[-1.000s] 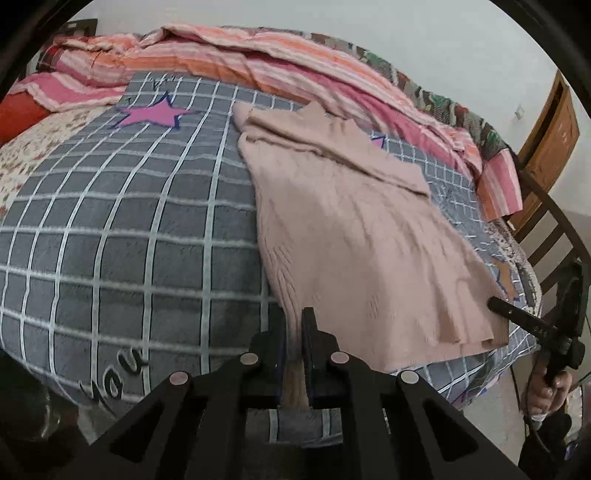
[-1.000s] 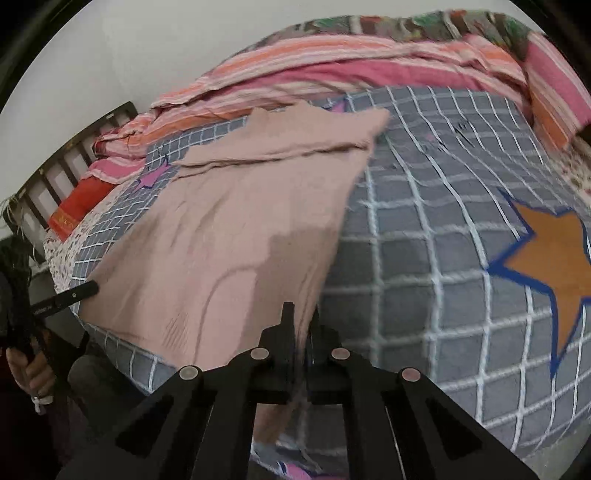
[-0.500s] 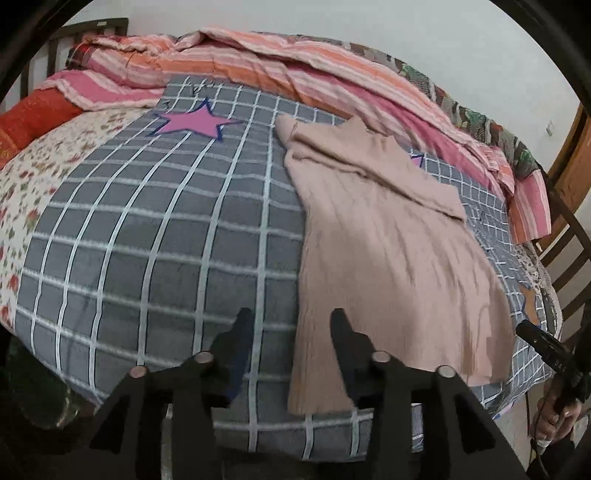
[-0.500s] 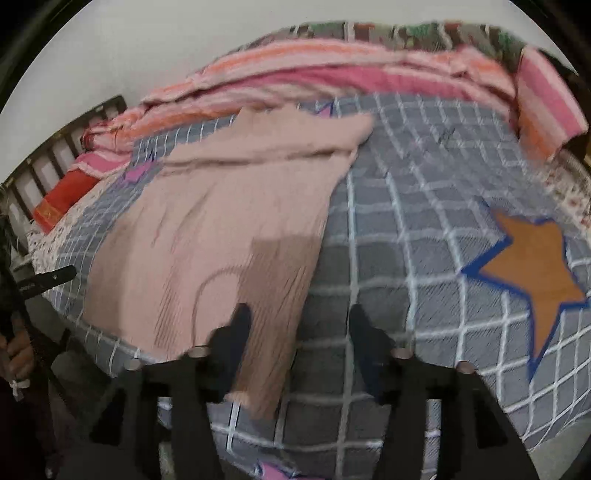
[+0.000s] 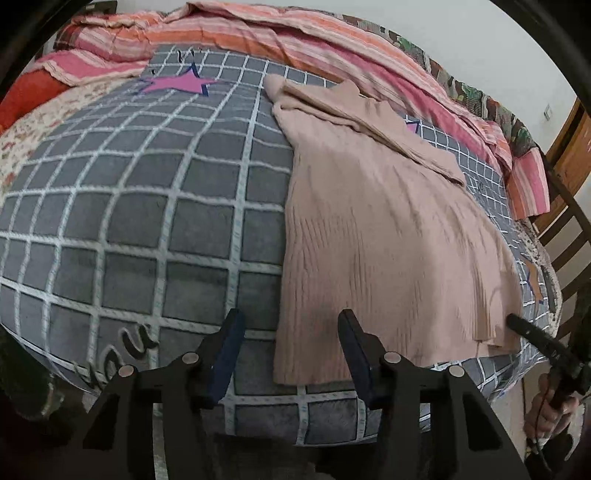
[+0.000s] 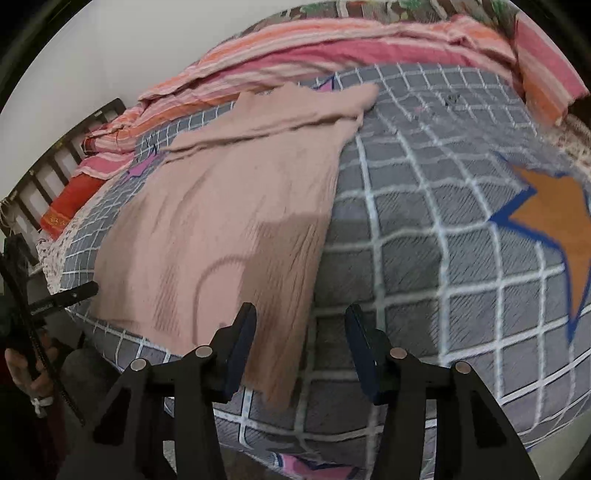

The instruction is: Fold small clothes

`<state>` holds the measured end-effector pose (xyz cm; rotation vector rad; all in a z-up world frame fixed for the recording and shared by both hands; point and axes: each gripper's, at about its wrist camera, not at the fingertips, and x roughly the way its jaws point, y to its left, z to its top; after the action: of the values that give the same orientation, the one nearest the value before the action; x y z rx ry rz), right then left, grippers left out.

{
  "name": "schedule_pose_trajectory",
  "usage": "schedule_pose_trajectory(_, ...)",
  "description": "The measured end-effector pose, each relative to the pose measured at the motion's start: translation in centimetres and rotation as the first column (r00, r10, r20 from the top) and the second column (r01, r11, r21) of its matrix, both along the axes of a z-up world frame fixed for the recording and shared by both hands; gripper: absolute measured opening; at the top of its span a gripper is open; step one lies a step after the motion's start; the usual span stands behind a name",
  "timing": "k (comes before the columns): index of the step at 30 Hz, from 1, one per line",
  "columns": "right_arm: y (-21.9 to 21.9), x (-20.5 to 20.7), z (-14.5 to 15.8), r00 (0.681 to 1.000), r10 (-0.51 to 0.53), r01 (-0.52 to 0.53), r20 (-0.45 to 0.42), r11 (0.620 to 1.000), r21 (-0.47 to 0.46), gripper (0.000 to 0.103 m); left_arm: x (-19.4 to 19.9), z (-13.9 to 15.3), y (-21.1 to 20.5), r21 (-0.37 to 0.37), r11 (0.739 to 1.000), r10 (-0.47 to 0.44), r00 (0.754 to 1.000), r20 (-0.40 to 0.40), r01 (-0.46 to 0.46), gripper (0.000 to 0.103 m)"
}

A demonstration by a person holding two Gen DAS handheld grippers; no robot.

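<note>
Now the bed (image 5: 110, 206) with the grey checked cover fills both views, with a striped pink blanket (image 5: 295, 40) bunched along its far side. On the cover lies the pink knitted sweater (image 5: 388, 229), spread flat, its hem at the near edge. The left gripper (image 5: 291, 325) has just opened its jaws; they stand spread over the hem corner without pressing it. The right gripper (image 6: 301, 317) jaws, closing slightly after opening, stand spread around the other corner.

Bed (image 5: 565, 229) under grey checked cover (image 5: 122, 221), pink knit garment (image 5: 388, 236) spread flat, striped blanket (image 5: 295, 33) bunched behind
</note>
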<state>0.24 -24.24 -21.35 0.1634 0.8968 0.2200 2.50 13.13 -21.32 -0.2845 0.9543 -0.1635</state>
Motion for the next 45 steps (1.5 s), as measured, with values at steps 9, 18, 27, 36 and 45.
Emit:
schedule_pose_trajectory(9, 1.7, 0.2, -1.6, 1.0, 0.026, -0.026, -0.017, 1.0, 0.017, 0.027, 0.5, -0.8, 0.1, -0.117, 0.993, -0.021, 0.998, -0.061, 0.013, 0.007)
schedule_pose_trajectory(18, 0.4, -1.2, 2.6, 0.995, 0.031, -0.044, 0.09, 0.989, 0.142, 0.005, -1.4, 3.0, 2.0, -0.222, 0.975, 0.036, 0.997, 0.067, -0.02, 0.006)
schedule_pose_trajectory(27, -0.8, -1.1, 7.3, 0.981, -0.01, -0.028, 0.194, 0.981, 0.191, 0.005, -0.2, 9.3, 1.3, -0.21, 0.978, 0.033, 0.977, 0.209, 0.011, 0.006)
schedule_pose_trajectory(36, -1.9, 1.1, 10.9, 0.966, -0.065, -0.001, 0.25, 0.967, 0.255, 0.004, 3.2, 13.3, 0.5, -0.176, 0.984, 0.055, 0.962, 0.269, -0.007, 0.006)
schedule_pose_trajectory(45, -3.0, 6.2, 13.2, 0.953, -0.113, 0.012, 0.281, 0.94, 0.34, 0.004, 8.9, 15.5, 0.7, -0.171, 0.981, 0.14, 0.948, 0.287, -0.094, 0.006)
